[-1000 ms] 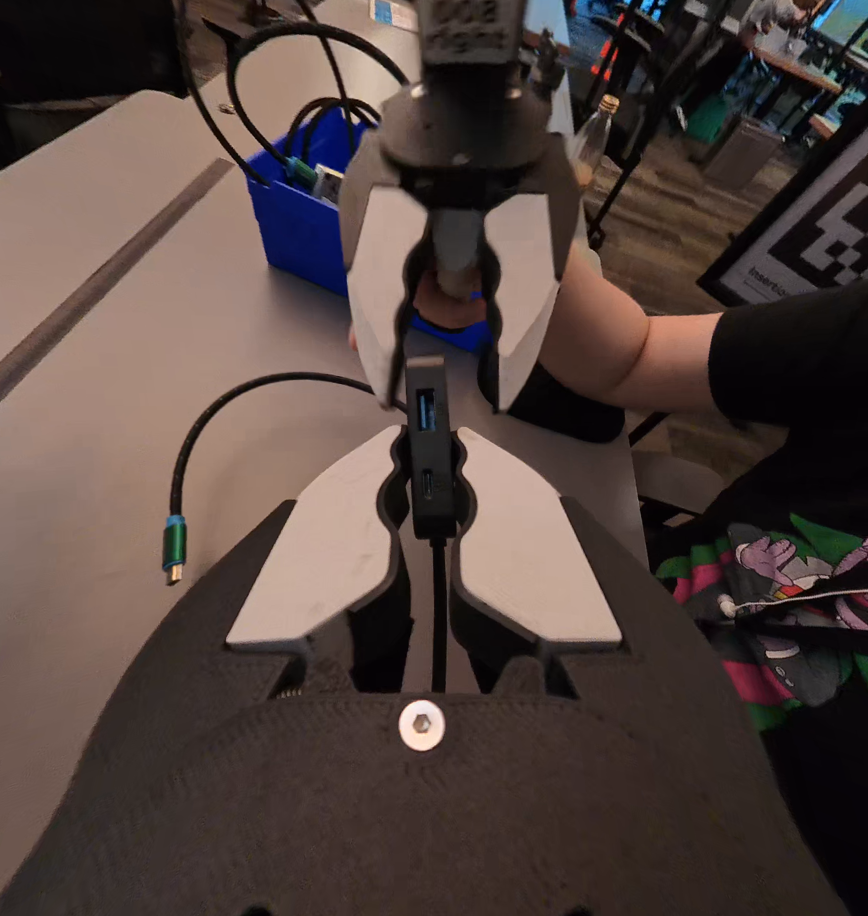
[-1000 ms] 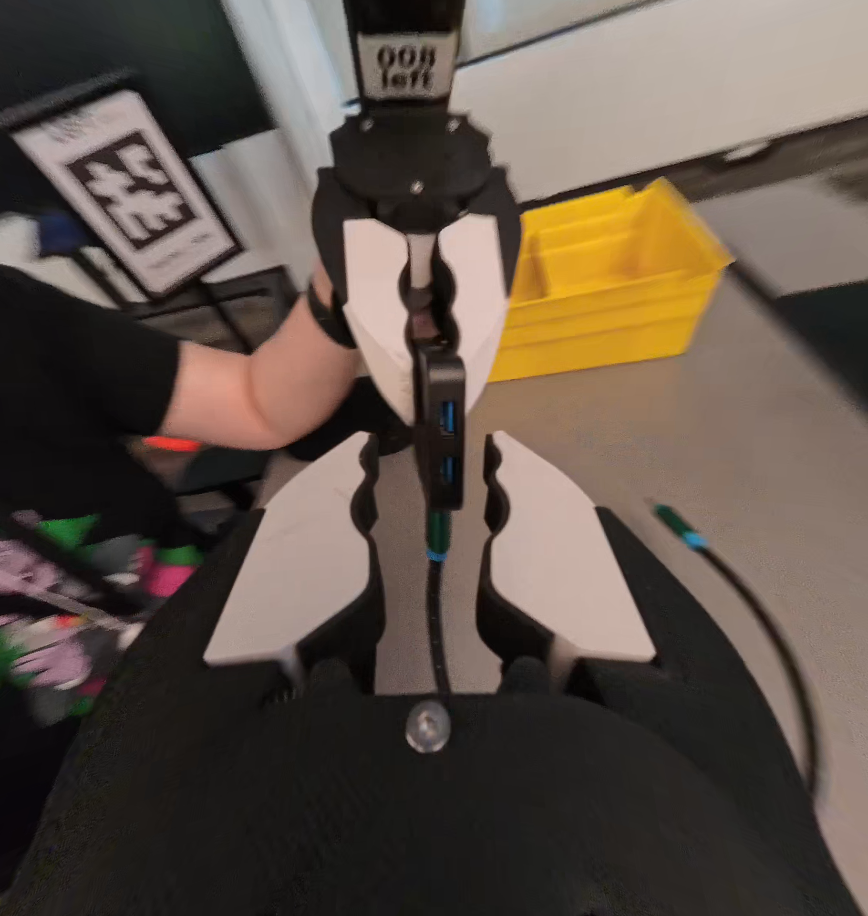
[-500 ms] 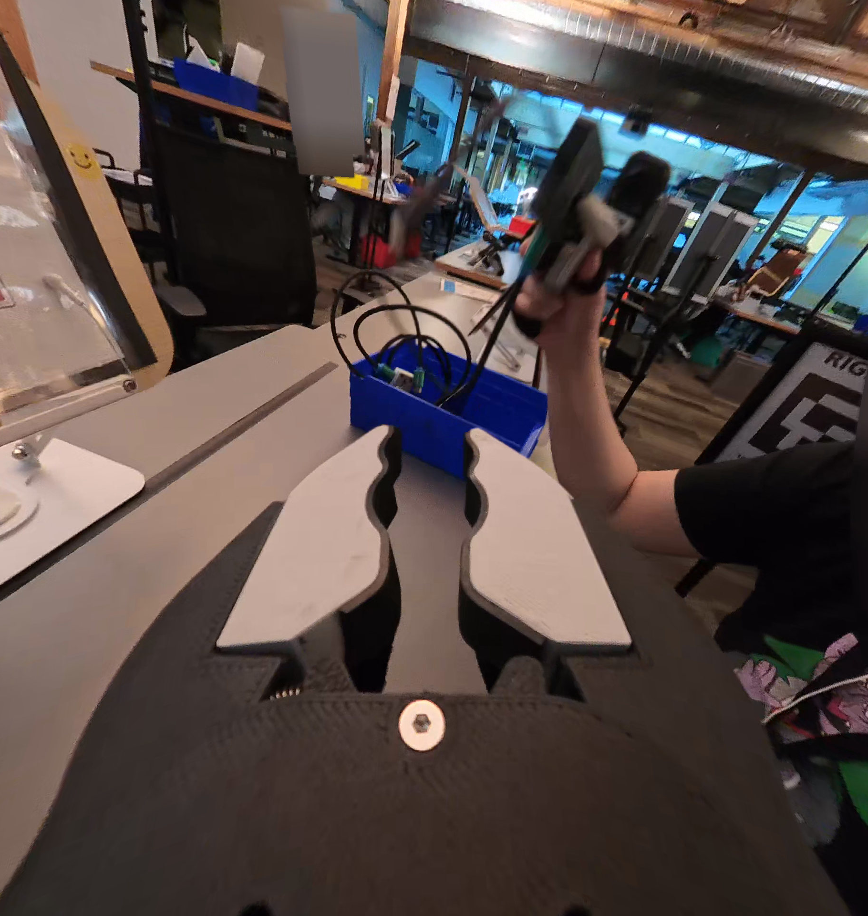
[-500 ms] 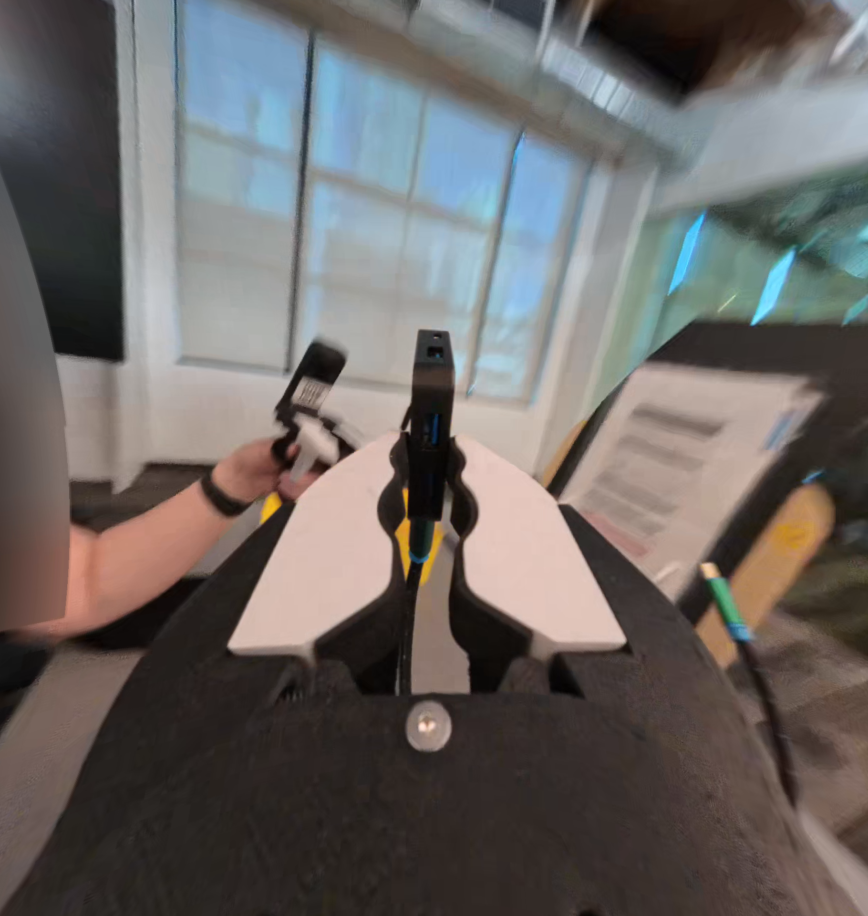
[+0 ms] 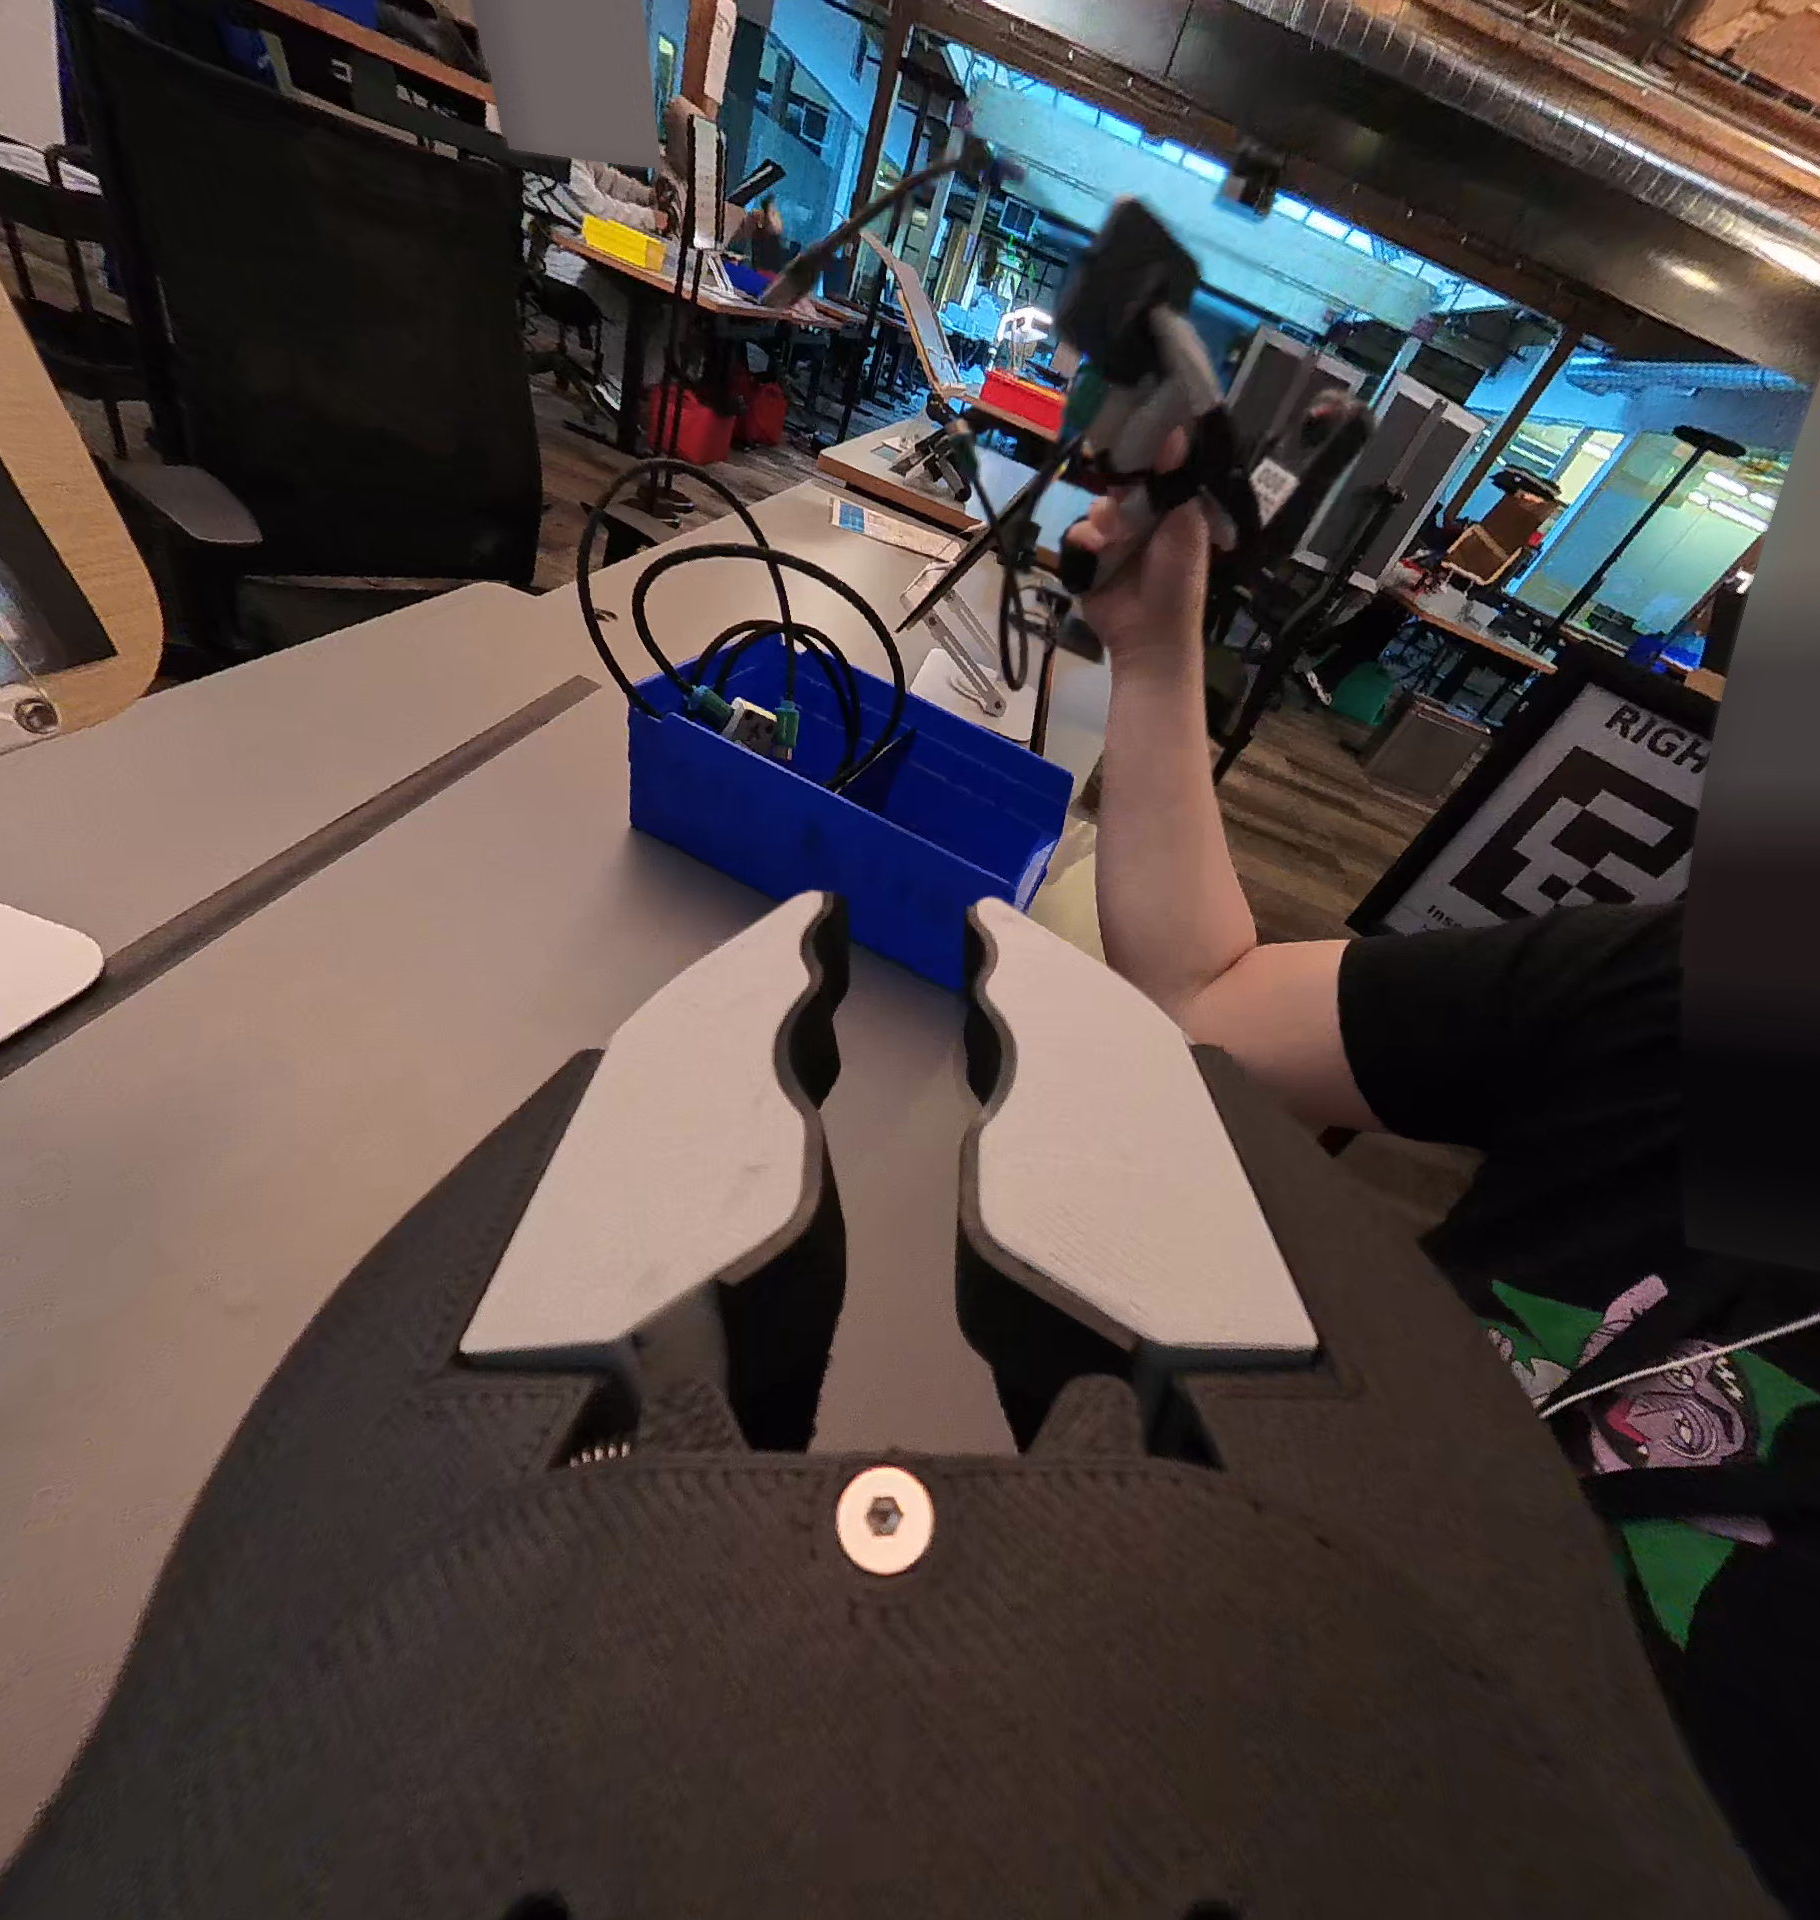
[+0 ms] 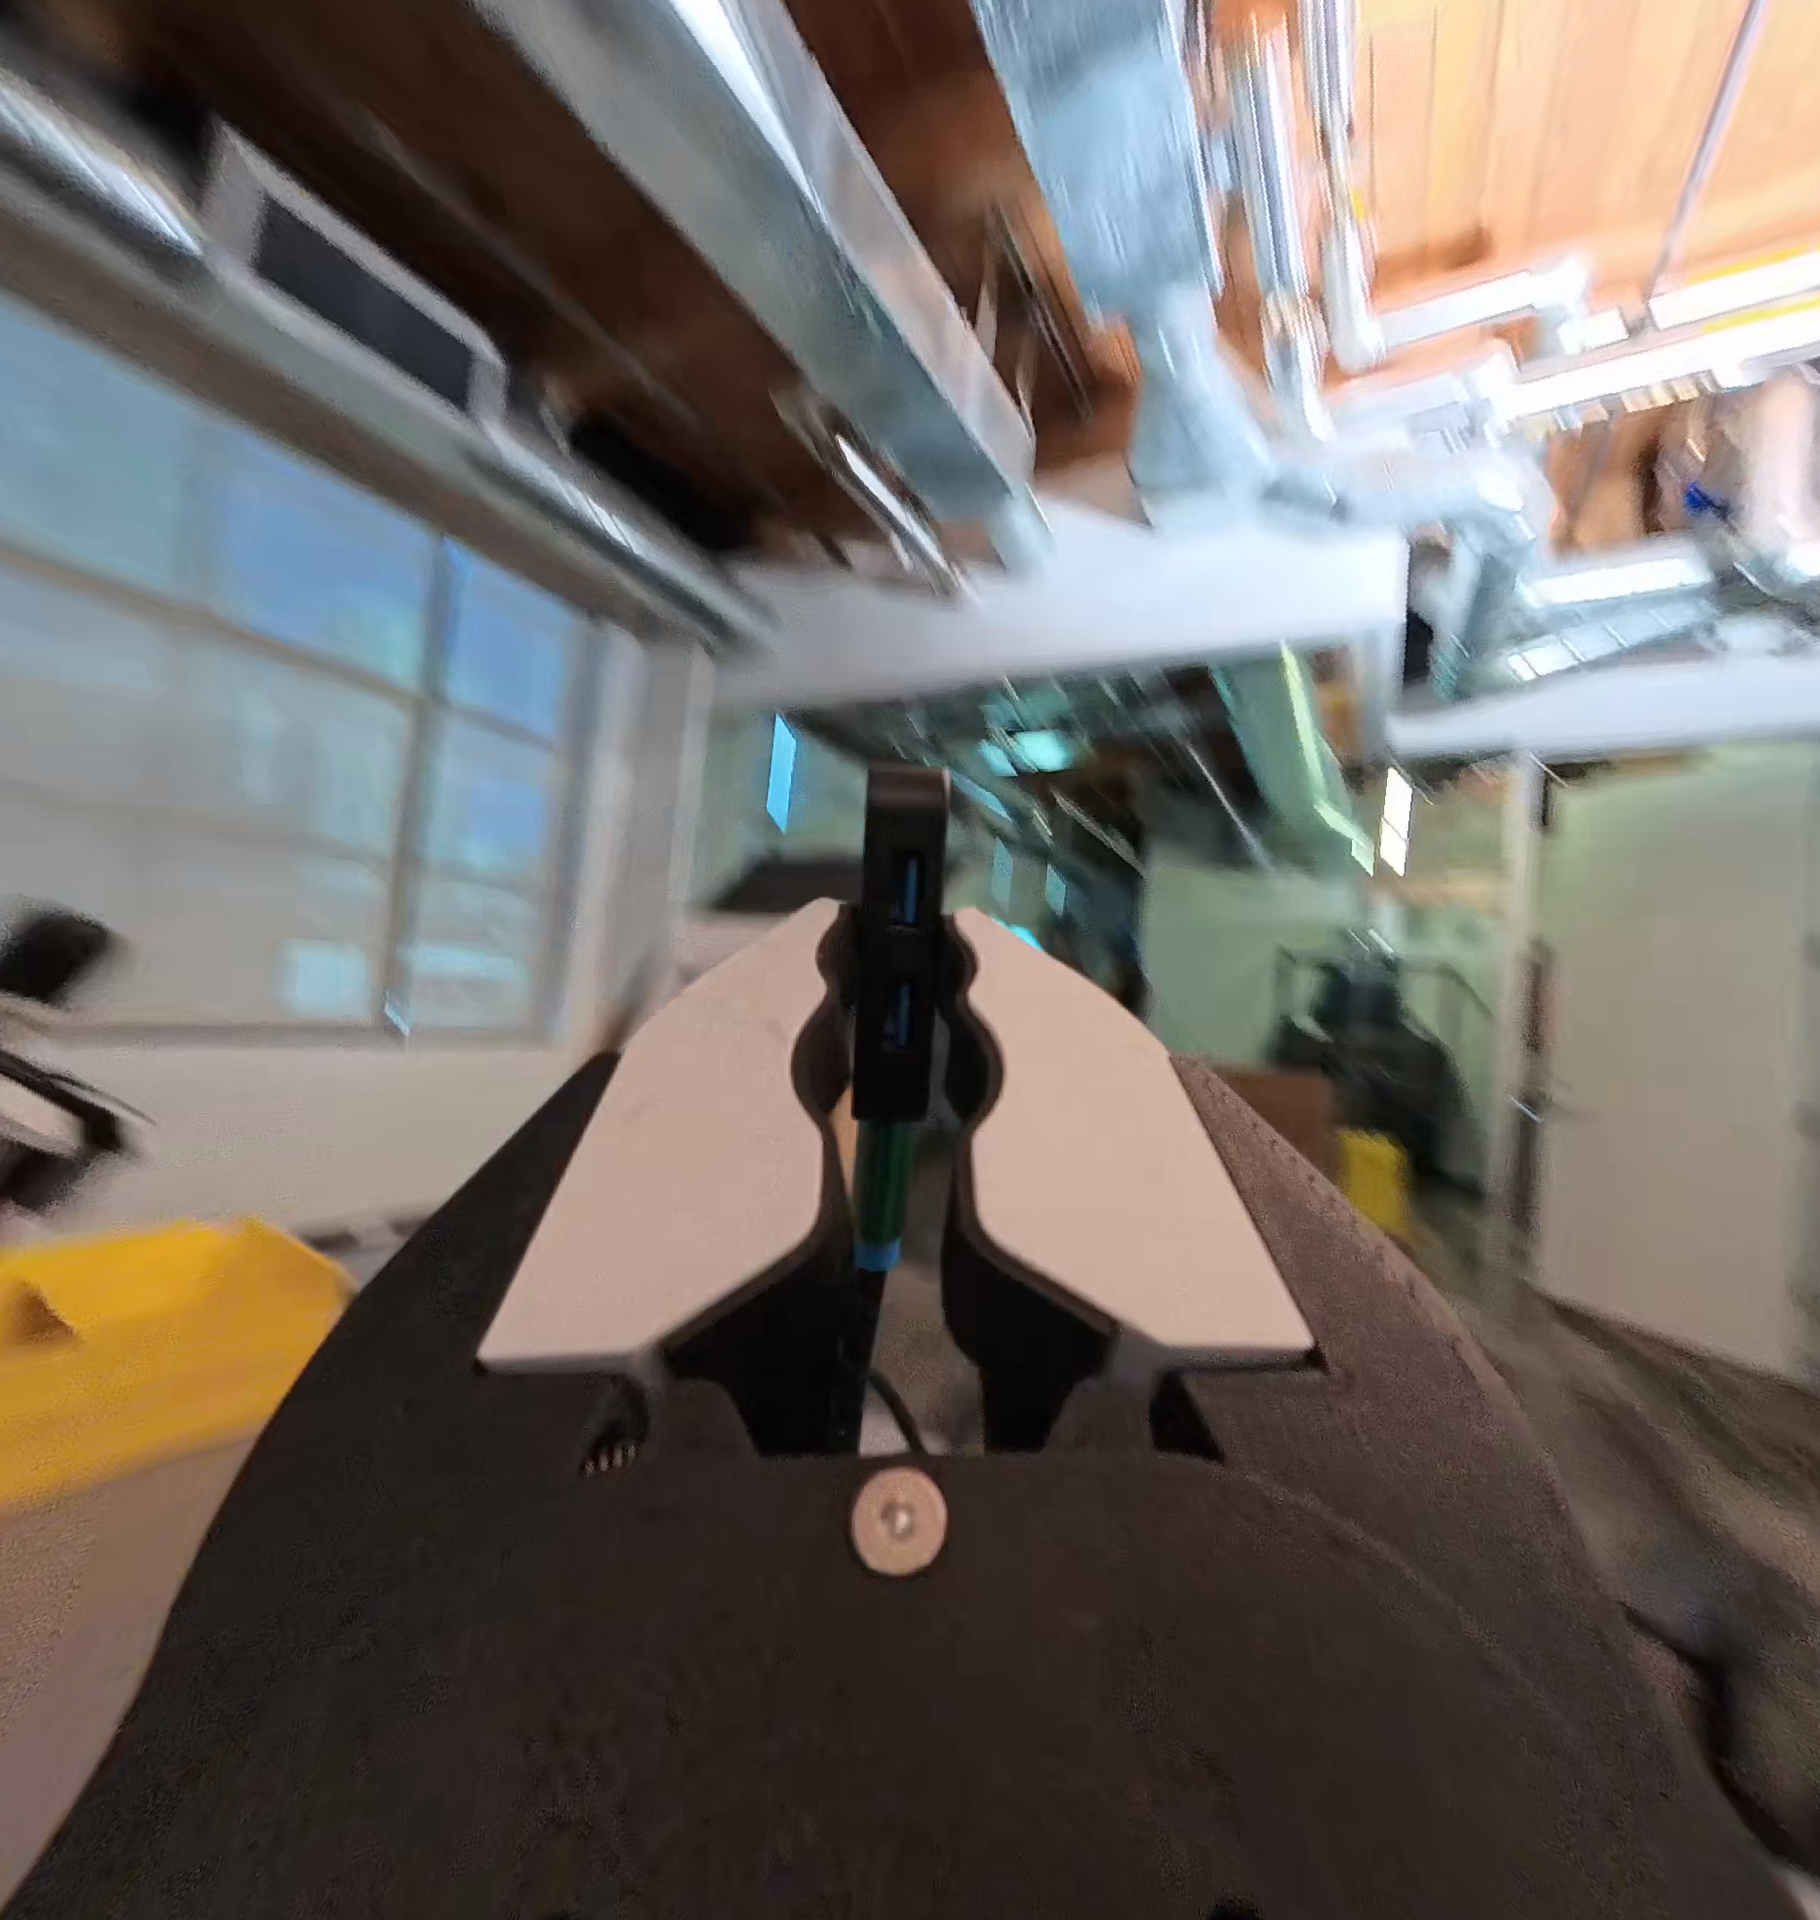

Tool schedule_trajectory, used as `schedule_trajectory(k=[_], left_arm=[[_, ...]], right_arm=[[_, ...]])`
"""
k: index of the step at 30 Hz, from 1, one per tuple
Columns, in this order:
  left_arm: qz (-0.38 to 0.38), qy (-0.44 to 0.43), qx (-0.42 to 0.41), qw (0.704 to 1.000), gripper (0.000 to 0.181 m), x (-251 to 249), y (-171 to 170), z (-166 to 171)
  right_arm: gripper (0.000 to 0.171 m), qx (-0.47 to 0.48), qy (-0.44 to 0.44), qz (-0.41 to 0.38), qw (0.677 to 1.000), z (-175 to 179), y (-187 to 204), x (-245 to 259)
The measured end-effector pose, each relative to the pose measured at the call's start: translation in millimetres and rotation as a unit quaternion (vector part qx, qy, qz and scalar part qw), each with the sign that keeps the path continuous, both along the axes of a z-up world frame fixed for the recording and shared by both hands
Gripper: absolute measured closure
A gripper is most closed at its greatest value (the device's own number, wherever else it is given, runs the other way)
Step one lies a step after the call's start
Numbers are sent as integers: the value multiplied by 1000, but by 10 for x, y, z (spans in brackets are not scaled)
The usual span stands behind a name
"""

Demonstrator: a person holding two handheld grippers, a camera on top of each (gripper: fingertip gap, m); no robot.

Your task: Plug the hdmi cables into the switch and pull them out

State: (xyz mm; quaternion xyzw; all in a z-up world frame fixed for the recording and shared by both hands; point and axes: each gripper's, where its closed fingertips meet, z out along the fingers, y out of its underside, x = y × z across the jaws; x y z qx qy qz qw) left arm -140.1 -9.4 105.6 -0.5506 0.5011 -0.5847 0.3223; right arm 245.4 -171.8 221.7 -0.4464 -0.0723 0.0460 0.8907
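My right gripper (image 6: 898,920) is shut on the black switch (image 6: 901,831), which stands upright between the fingers. A cable with a green plug (image 6: 880,1184) is plugged into the switch's near end and runs back under the gripper. This gripper points up toward the ceiling, and its view is blurred. My left gripper (image 5: 901,914) is open and empty, low over the grey table (image 5: 314,987). In the left wrist view, a hand (image 5: 1145,561) holds the right gripper high above the table's right edge, with a black cable (image 5: 1010,582) hanging from it.
A blue bin (image 5: 844,842) stands just beyond my left fingertips and holds looped black cables with green plugs (image 5: 714,712). A yellow bin (image 6: 106,1351) shows low at the left of the right wrist view. A person's forearm (image 5: 1176,852) rises at the table's right edge. About 45 cm separates my left fingertips from my right.
The left gripper let go of the switch and opened. The right gripper closed on the switch, lifted it off the table with its cable, and has tilted further up toward the ceiling.
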Motion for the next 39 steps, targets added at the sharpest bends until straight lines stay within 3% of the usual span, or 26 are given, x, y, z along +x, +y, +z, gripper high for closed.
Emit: schedule_trajectory(k=[2, 5, 9, 12, 15, 19, 22, 27, 34, 39], left_arm=[[0, 7, 0, 1000, 162, 24, -5, -33], [-4, 18, 2, 1000, 162, 56, -16, -87], [-8, 33, 1, 999, 162, 98, -18, -159], [-12, 42, -2, 999, 162, 125, -22, -200], [-16, 50, -1, 999, 162, 152, -37, -241], [-22, 63, -2, 998, 162, 204, -54, -310], [-28, 73, -6, 997, 162, 253, -81, -365], [-41, 89, -4, 995, 162, 321, -147, -447], [-36, 93, -8, 995, 161, 292, -131, -441], [-9, 71, -11, 997, 161, 129, -6, -290]], right_arm=[[156, -84, -32, -70, 993, -317, 287, 222], [156, -206, -118, -82, 968, -844, 696, 275], [156, -298, -211, -35, 930, -1285, 1073, 76], [156, -324, -280, 21, 903, -1424, 1163, -200], [155, -379, -309, 28, 872, -1629, 1216, -217], [155, -418, -234, 113, 870, -1868, 1239, -186], [156, -479, -161, 134, 852, -2173, 1265, -8], [153, -640, -86, 129, 753, -2902, 1223, 169], [143, -612, -100, 80, 781, -2653, 1091, 264], [128, -583, -77, -63, 806, -2159, 708, 544]])
